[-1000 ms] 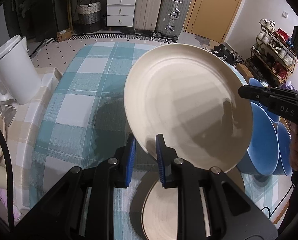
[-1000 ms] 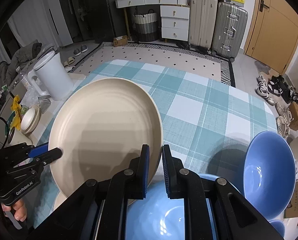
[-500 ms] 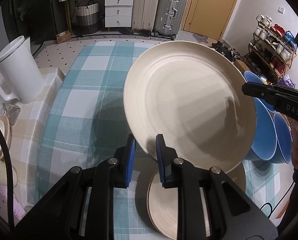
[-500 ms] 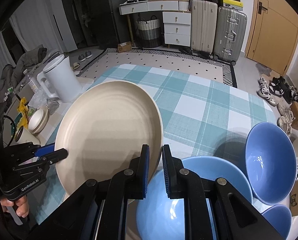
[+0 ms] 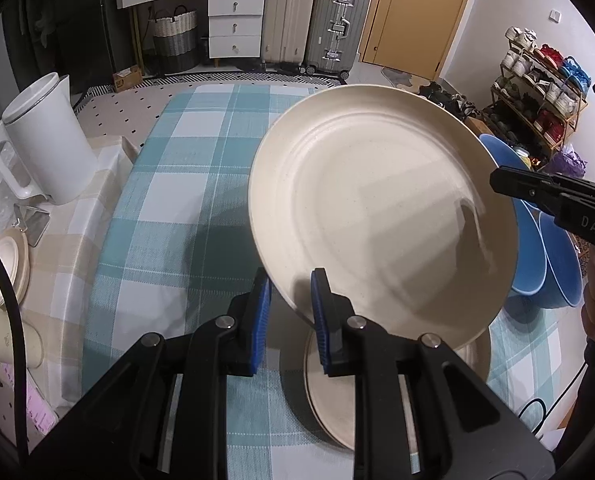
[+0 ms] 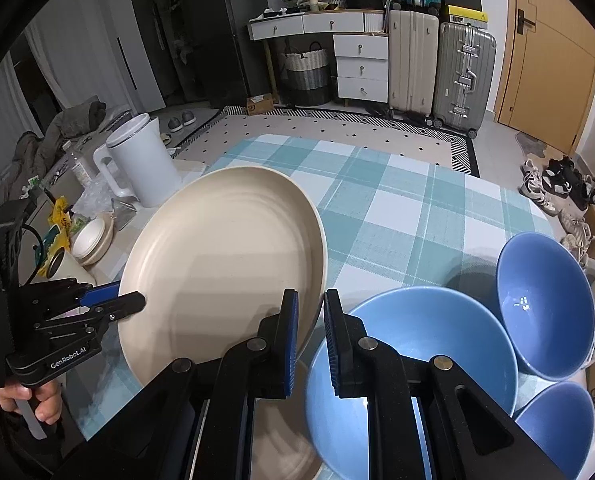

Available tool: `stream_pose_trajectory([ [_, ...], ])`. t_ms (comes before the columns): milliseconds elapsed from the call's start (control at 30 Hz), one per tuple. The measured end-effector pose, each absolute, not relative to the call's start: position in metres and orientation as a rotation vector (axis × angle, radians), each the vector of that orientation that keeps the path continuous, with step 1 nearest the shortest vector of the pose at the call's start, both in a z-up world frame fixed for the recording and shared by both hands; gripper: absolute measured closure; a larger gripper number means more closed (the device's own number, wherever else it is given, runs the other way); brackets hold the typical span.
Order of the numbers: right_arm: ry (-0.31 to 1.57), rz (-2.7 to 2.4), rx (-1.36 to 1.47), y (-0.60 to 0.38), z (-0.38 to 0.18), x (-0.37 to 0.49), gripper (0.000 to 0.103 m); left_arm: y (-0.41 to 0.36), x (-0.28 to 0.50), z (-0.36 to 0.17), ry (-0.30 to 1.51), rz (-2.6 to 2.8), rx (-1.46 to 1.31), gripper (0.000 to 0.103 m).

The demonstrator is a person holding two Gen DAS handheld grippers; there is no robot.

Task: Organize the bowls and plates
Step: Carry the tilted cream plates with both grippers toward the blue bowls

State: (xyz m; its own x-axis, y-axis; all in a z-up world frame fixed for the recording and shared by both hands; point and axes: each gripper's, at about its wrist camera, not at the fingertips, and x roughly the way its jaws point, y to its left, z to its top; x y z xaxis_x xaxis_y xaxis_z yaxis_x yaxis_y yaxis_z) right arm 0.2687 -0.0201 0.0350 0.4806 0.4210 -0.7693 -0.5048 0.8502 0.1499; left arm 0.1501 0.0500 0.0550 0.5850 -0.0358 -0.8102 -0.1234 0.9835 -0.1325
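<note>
Both tools have lifted the plate [image 5: 377, 216] higher off the stack [image 5: 333, 392]; left tool [image 5: 291, 312] and right tool [image 6: 309, 332] stay clamped on opposite rims, beside the bowls [image 6: 417, 360], so it looks ready for restacking elsewhere

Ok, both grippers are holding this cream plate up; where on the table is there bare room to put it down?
The checked cloth is bare across its middle and far end, between the white kettle and the blue bowls. It is crowded near the grippers: cream plates lie under the held plate, three bowls fill the right side, and small dishes clutter the beige cloth on the left.
</note>
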Motion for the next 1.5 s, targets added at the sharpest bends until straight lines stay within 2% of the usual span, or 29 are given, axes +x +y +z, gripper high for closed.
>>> stream_pose_trajectory([
  [867, 0.855, 0.593, -0.029, -0.039, 0.031, 0.207, 0.089, 0.037, 0.095, 0.055, 0.934, 0.033, -0.148, 0.086],
  [1500, 0.873, 0.585, 0.040, -0.055, 0.005, 0.170, 0.089, 0.024, 0.066, 0.046, 0.921, 0.026, -0.126, 0.086],
])
